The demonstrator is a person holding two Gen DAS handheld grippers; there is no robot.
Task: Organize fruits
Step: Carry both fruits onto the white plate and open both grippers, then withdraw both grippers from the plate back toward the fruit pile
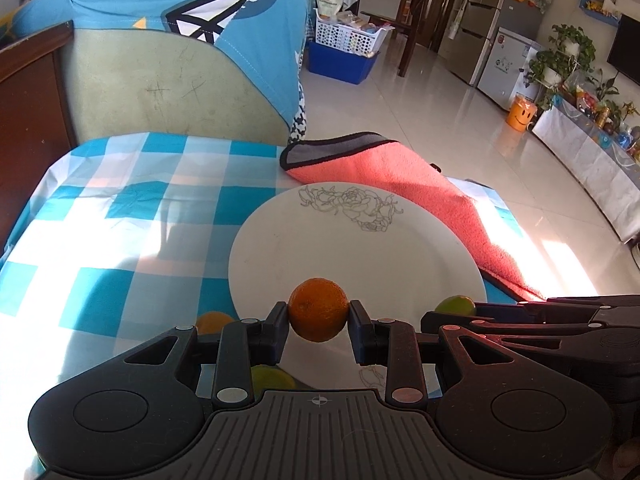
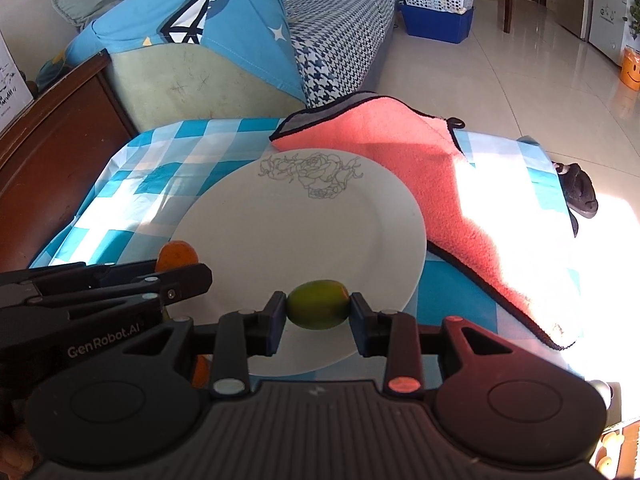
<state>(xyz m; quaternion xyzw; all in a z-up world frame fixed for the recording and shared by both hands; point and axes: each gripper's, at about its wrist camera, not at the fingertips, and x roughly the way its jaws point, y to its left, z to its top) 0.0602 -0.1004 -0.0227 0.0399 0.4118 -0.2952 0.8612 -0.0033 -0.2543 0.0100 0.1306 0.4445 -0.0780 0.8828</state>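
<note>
My left gripper (image 1: 318, 316) is shut on an orange (image 1: 318, 309) and holds it over the near rim of a white plate (image 1: 360, 248) with a rose drawing. My right gripper (image 2: 318, 314) is shut on a green citrus fruit (image 2: 318, 310) over the near edge of the same plate (image 2: 288, 240). In the left wrist view the green fruit (image 1: 456, 305) shows at the right beside the right gripper's arm. In the right wrist view the orange (image 2: 176, 255) shows at the left above the left gripper's arm. Another orange (image 1: 214, 322) and a green fruit (image 1: 272, 378) lie on the cloth, partly hidden behind my left gripper.
The plate stands on a blue and white checked tablecloth (image 1: 120, 220). A pink towel (image 1: 420, 200) lies along the plate's far right side. A sofa with a blue cover (image 1: 180, 40) stands behind the table. The table edge drops to the tiled floor (image 1: 460, 120) on the right.
</note>
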